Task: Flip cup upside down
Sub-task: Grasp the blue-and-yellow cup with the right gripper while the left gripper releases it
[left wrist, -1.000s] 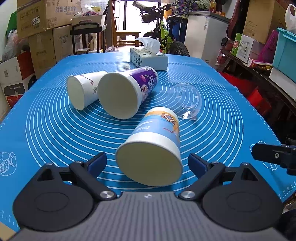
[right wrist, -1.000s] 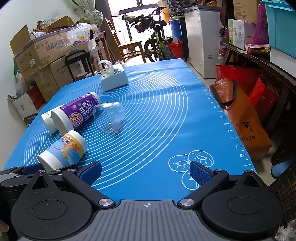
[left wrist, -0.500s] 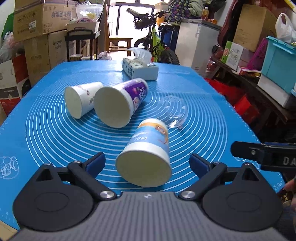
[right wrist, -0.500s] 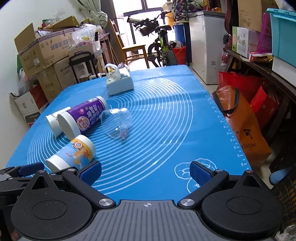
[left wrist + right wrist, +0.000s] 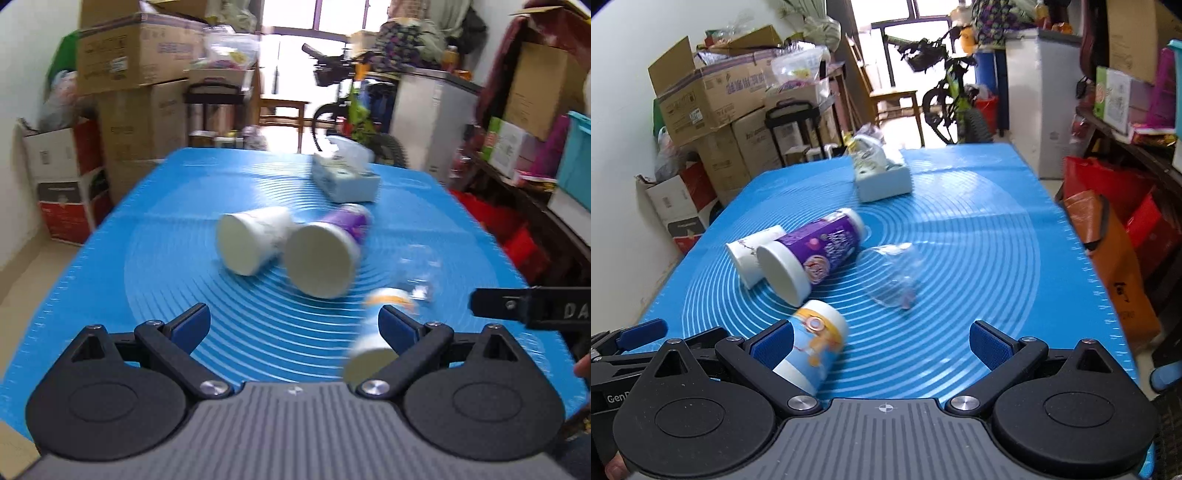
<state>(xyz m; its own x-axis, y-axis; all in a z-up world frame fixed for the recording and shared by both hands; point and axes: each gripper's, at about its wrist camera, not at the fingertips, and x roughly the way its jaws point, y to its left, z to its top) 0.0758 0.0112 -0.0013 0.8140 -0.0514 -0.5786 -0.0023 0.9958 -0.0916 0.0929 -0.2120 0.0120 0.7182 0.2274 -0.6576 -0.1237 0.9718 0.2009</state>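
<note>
Both jaws wide open, holding nothing, since the blue cup (image 5: pixel 809 341) lies sideways by the right gripper (image 5: pixel 882 341), ungrabbed.

So the table's covered by a blue mat with white concentric rings (image 5: pixel 979 236). Lying on their sides on it: a small white paper cup (image 5: pixel 751 254), a tall purple-labelled cup (image 5: pixel 812 254), a light-blue cartoon-print cup (image 5: pixel 812 343) and a clear plastic cup (image 5: pixel 892 275). A pale tissue box (image 5: pixel 882 177) sits near the far end.

Both the left gripper (image 5: pixel 293 325) and the right gripper (image 5: pixel 881 341) share one build: a ribbed grey body with a small crosshair mark, two round black discs, black linkage arms with triangular cut-outs pinned by silver screws, and jaws faced with blue pads. White lettering marks the black side bars. Bare skin shows at the frame edges
</note>
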